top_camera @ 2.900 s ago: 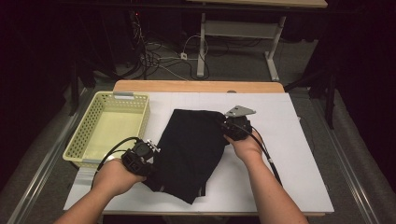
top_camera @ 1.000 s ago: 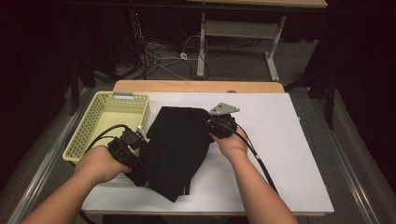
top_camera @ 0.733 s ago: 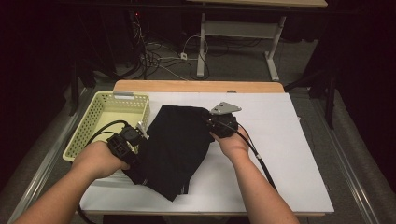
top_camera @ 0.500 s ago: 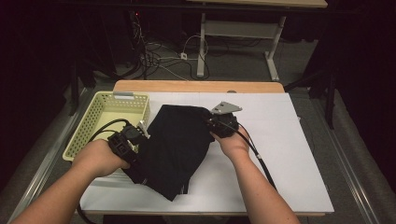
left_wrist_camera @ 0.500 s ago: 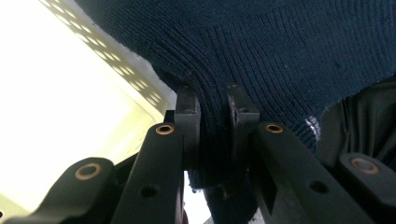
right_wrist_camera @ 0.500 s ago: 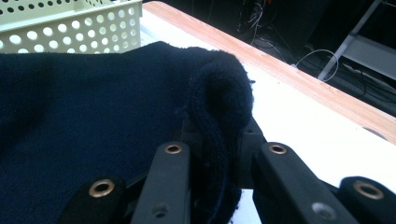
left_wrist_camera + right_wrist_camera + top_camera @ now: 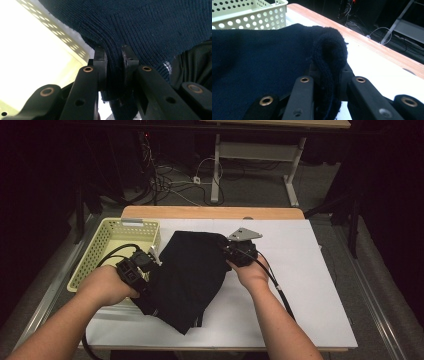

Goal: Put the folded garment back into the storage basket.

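Two grippers are engaged on one dark knitted garment (image 7: pixel 192 272), which is spread across the white table surface (image 7: pixel 310 285) with its left edge beside the basket. At far left, a pale yellow perforated basket (image 7: pixel 102 252) is seen on the table, just beside the left gripper (image 7: pixel 142 265); its interior cannot be made out in detail. The left gripper is held in the person's left hand (image 7: pixel 105 285) at the garment's left edge, and in the left gripper view (image 7: pixel 113 62) its jaws are drawn nearly together with a ribbed fold of the dark blue knit pinched between the pads. Across the cloth, the right gripper (image 7: pixel 235 251) is placed at the garment's upper right corner, its grey plate uppermost; in the right gripper view (image 7: pixel 325 72) the jaws are likewise nearly closed on a bunched roll of the knit. Risks judged from here: the bite on each side is taken on a thin edge of stretchy knit, so a fold could be pulled out of the pads if the hands are drawn apart or lifted unevenly; the slack lower part of the garment could be dragged off the table's near edge; the cloth or the trailing cable could be snagged on the basket's rim. No brand, label or legible writing is found on the garment, basket or grippers
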`<state>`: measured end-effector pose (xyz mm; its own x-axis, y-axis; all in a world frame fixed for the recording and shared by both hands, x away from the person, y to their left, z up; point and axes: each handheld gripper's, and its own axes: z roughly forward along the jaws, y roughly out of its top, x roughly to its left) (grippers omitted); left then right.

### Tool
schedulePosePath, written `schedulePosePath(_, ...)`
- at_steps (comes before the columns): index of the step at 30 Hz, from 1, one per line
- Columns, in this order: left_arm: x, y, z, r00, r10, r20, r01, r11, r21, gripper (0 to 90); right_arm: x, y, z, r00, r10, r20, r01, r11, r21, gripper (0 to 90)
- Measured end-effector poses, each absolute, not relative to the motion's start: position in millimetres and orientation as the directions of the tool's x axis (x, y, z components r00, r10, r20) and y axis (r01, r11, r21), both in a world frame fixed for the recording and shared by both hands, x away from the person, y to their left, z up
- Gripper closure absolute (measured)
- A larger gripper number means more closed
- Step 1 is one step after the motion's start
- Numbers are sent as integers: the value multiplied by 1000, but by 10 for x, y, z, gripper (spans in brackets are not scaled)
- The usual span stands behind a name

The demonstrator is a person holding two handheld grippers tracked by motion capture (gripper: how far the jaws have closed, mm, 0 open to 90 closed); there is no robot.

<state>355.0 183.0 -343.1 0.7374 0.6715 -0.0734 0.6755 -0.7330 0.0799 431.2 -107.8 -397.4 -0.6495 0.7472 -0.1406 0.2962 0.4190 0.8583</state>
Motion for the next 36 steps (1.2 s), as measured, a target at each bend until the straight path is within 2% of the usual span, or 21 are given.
schedulePosePath(10,3565,1818,-3242,746,664,-60,666,-742,73,770,4305,-1090,-3821,-647,750,-141,282,406,869,800)
schedulePosePath(19,3593,1889,-2947,748,662,-41,663,-744,84,770,4354,-1046,-3494,-642,751,-157,238,389,890,799)
schedulePosePath(26,3572,2050,-2843,732,680,-24,680,-729,86,770,4391,-874,-3344,-656,734,-173,206,395,895,799)
schedulePosePath(36,3498,2357,-2845,699,715,-19,714,-695,88,770,4457,-534,-3360,-692,702,-170,191,405,894,799)
